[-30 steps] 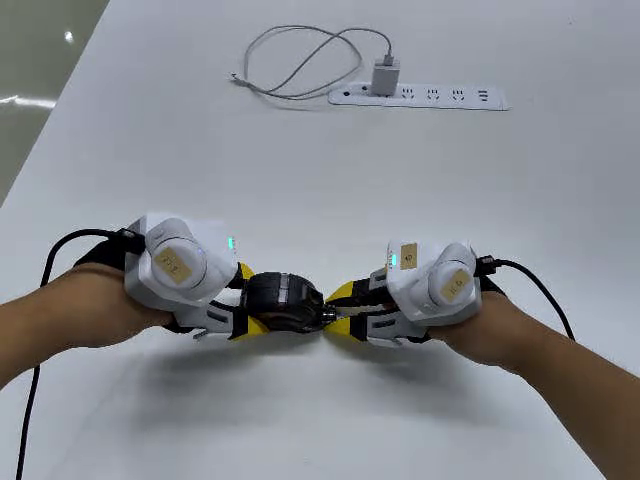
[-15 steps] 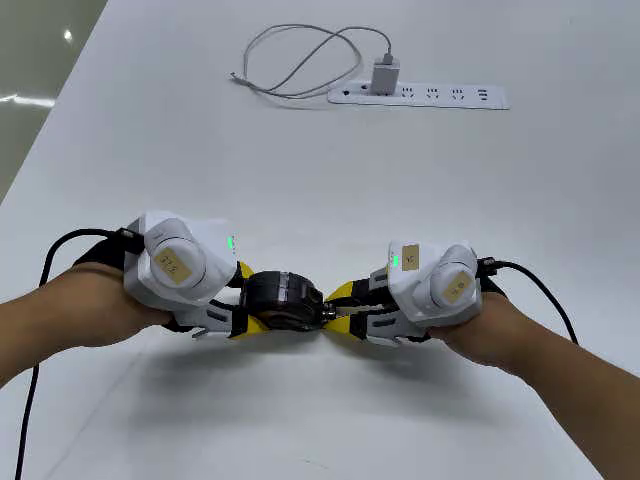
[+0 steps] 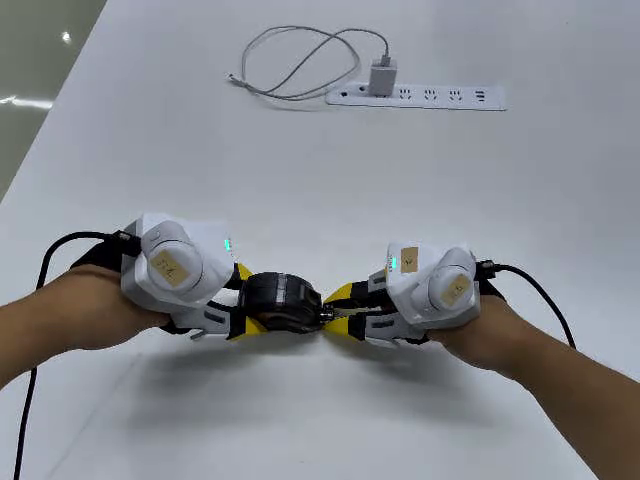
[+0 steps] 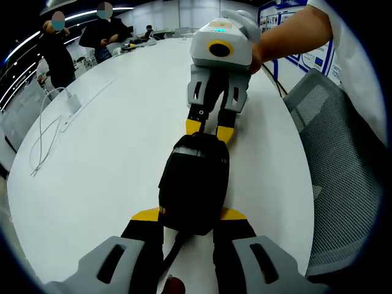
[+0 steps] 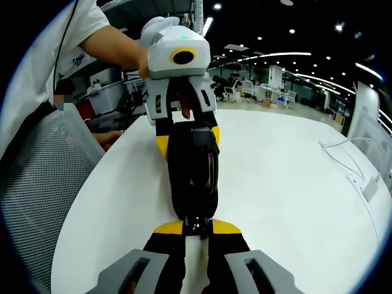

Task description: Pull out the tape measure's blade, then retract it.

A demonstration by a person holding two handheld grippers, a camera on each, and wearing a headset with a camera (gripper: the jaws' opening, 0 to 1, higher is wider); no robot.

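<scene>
Between both jaws, seemingly: tape measure [image 3: 283, 301]

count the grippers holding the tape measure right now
2. The left gripper clamps the tape measure by its black case; the right gripper, facing it, has its jaws closed on the blade tip at the case's other end.

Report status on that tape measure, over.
Left gripper shut on tape measure. Right gripper shut on blade tip, blade not yet drawn out. Power strip and cable far across table, clear.
</scene>
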